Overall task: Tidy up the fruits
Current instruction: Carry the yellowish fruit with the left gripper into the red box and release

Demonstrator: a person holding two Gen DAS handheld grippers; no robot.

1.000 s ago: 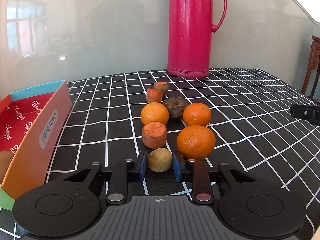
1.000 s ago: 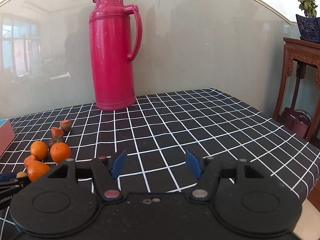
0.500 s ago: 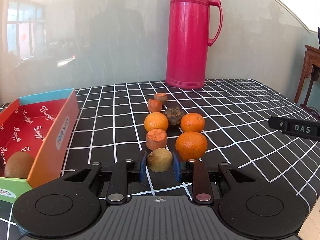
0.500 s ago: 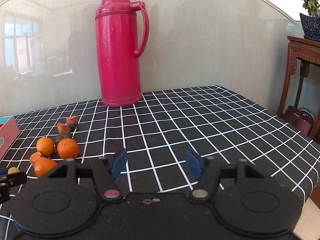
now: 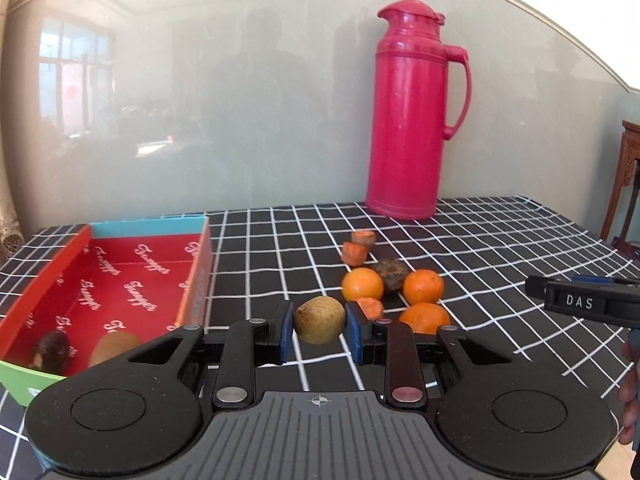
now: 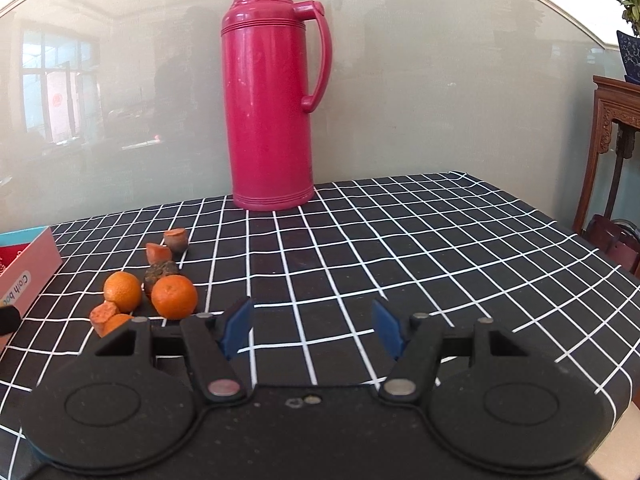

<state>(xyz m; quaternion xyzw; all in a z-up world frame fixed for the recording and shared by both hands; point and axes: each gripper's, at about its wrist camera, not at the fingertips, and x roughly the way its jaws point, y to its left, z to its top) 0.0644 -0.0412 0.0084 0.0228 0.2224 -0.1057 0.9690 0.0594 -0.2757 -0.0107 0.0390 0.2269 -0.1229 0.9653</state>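
Lifted clear of the checked tabletop (image 5: 500,240) since the earlier frame, the small brown fruit (image 5: 320,319) now rides between my left fingers (image 5: 285,330), and my view has swung toward the red box (image 5: 200,276) at the tabletop's left edge, so far more of its inside shows than before. My left gripper (image 5: 318,330) is clamped on that brown fruit, blue pads pressing on both sides. My right gripper (image 6: 312,330) hangs with its fingers parted and nothing between them, over bare cloth toward the near edge, well apart from the fruit.

Done so far, as I judge it: two pieces already lie in the near end of the box, a dark fruit (image 5: 50,350) and a brown one (image 5: 114,346).

Left to do: the brown fruit in my grip is not over the box yet. On the tabletop, between the box and the red thermos (image 5: 412,112) at the far edge, three oranges (image 5: 362,284) remain clustered with a dark shrivelled fruit (image 5: 390,274) and three orange-fleshed cut pieces (image 5: 354,252). I would say the sorting is less than half finished
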